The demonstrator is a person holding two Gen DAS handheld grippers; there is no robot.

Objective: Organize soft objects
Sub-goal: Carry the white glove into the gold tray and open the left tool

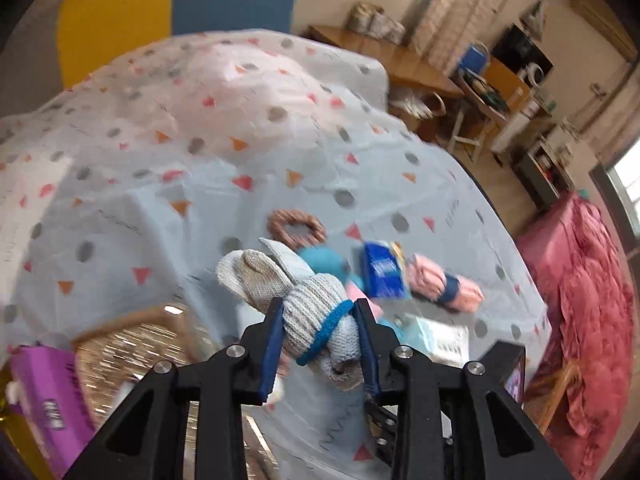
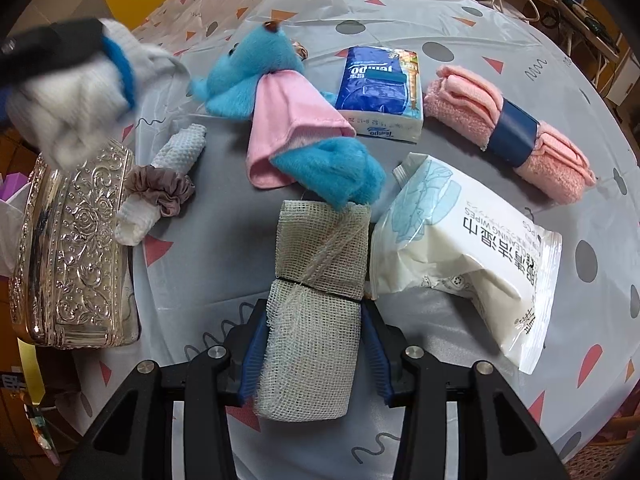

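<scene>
My left gripper (image 1: 318, 320) is shut on a grey knitted bundle (image 1: 296, 300) tied with a blue band, held above the table; it shows blurred at upper left in the right wrist view (image 2: 80, 80). My right gripper (image 2: 316, 344) is shut on a beige gauze roll (image 2: 316, 300) that lies on the table. Ahead of it lie a blue plush toy with a pink cloth (image 2: 280, 120), a blue tissue pack (image 2: 380, 88), a rolled pink towel with a blue band (image 2: 508, 128), a wet-wipes pack (image 2: 472, 256) and a white mesh roll in a brown scrunchie (image 2: 160, 184).
An embossed silver box (image 2: 72, 256) stands at the table's left, near a purple box (image 1: 48, 392). A brown ring (image 1: 296, 226) lies further back. A dotted plastic cloth (image 2: 360, 0) covers the table. A red blanket (image 1: 580, 300) and wooden furniture stand to the right.
</scene>
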